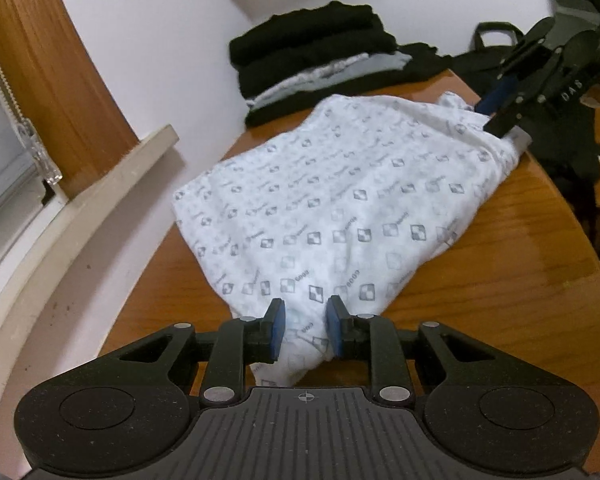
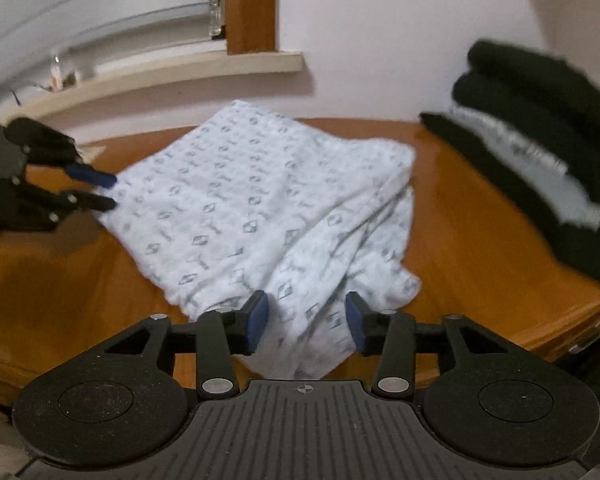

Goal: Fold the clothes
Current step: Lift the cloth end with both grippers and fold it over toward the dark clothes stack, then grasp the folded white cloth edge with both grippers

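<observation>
Now: white patterned garment (image 1: pixel 340 200) lies folded and spread across the wooden tabletop (image 1: pixel 500 288), one end at each tool. Left tool (image 1: pixel 305 330) sits low over the near corner of the cloth; its blue pads (image 1: pixel 278 334) stand apart, with a bunched bit of fabric lying between them, no pad pressing on it as far as the view shows. Right tool (image 2: pixel 306 322) is at the opposite end, jaws likewise apart, a rumpled corner of the garment between the pads (image 2: pixel 258 320) and loose (this frame is blurred, so light contact on one pad cannot be ruled out). From the left wrist view the right tool (image 1: pixel 496 110) shows at the far edge of the cloth, fingertips just over the hem. A stack of folded dark and grey clothes (image 1: pixel 316 60) sits on the tabletop beyond the garment, near the wall, apart from it. Window sill (image 1: pixel 112 184) runs along the left side.
</observation>
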### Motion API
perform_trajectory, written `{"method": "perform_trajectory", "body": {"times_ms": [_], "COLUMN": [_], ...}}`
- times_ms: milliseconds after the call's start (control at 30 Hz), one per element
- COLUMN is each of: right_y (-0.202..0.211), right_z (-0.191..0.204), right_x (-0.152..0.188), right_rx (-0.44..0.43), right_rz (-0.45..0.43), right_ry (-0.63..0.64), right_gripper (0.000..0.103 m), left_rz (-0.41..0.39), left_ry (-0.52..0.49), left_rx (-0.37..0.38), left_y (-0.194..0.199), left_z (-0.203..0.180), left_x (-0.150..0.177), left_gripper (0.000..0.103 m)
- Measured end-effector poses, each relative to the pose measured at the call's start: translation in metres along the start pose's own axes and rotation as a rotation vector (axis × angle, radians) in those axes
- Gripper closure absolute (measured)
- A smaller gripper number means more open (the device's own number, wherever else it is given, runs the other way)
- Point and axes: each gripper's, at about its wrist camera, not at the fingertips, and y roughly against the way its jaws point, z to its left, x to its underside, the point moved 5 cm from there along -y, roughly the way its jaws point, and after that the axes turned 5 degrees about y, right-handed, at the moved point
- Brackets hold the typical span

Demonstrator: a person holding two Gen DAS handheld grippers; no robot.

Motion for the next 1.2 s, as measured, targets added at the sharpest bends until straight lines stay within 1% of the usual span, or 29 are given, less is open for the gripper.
{"method": "perform_trajectory", "body": {"times_ms": [33, 67, 133, 267, 400, 433, 500, 533, 567, 600, 633, 700, 800, 900, 967, 1000, 1100, 1200], "right_y": [0.0, 0.001, 0.009, 0.03, 0.032, 0.031, 0.031, 0.033, 0.035, 0.037, 0.036, 0.031, 0.012, -0.011, -0.026, -0.034, -0.054, -0.072], "right_z": [0.001, 0.001, 0.0, -0.011, -0.003, 0.0, -0.002, -0.006, -0.01, -0.016, -0.023, -0.034, -0.049, -0.059, -0.066, -0.069, -0.082, -0.099], "right_x": [0.0, 0.001, -0.001, 0.004, 0.005, 0.004, -0.001, -0.004, -0.006, -0.01, -0.015, -0.023, -0.037, -0.046, -0.05, -0.052, -0.054, -0.055], "right_rx": [-0.015, -0.027, 0.015, 0.065, 0.069, 0.076, 0.09, 0.095, 0.099, 0.102, 0.103, 0.101, 0.084, 0.055, 0.041, 0.033, 0.007, -0.041], "right_rz": [0.003, 0.005, 0.011, 0.021, 0.015, 0.014, 0.007, -0.004, -0.015, -0.033, -0.044, -0.061, -0.071, -0.071, -0.071, -0.07, -0.062, -0.051], "right_ry": [-0.002, -0.002, 0.037, 0.053, 0.092, 0.109, 0.117, 0.107, 0.097, 0.079, 0.057, 0.022, -0.027, -0.071, -0.099, -0.112, -0.163, -0.231], "right_gripper": [0.098, 0.099, 0.1, 0.101, 0.1, 0.099, 0.096, 0.088, 0.077, 0.07, 0.062, 0.06, 0.057, 0.053, 0.048, 0.047, 0.046, 0.045], "left_rz": [0.0, 0.002, 0.007, 0.005, 0.003, 0.002, -0.019, -0.039, -0.058, -0.072, -0.082, -0.079, -0.054, -0.024, 0.0, 0.013, 0.041, 0.058], "left_ry": [0.007, 0.016, 0.03, 0.012, 0.001, 0.009, 0.062, 0.095, 0.128, 0.16, 0.191, 0.242, 0.295, 0.334, 0.356, 0.366, 0.411, 0.453], "left_rx": [0.001, 0.004, 0.008, -0.001, 0.0, 0.011, 0.039, 0.05, 0.062, 0.07, 0.075, 0.068, 0.053, 0.043, 0.04, 0.039, 0.061, 0.087], "left_y": [0.0, -0.001, -0.001, -0.001, 0.0, 0.002, 0.009, 0.013, 0.017, 0.018, 0.018, 0.009, -0.013, -0.039, -0.056, -0.064, -0.088, -0.105], "left_z": [0.001, 0.002, 0.004, 0.004, 0.005, 0.007, 0.016, 0.022, 0.028, 0.035, 0.043, 0.057, 0.074, 0.09, 0.099, 0.102, 0.115, 0.125], "left_x": [0.001, 0.001, 0.002, 0.003, 0.003, 0.003, -0.003, -0.006, -0.01, -0.014, -0.017, -0.023, -0.031, -0.038, -0.04, -0.041, -0.041, -0.04], "left_gripper": [0.078, 0.078, 0.077, 0.077, 0.077, 0.077, 0.076, 0.075, 0.073, 0.064, 0.058, 0.059, 0.059, 0.059, 0.059, 0.059, 0.059, 0.059]}}
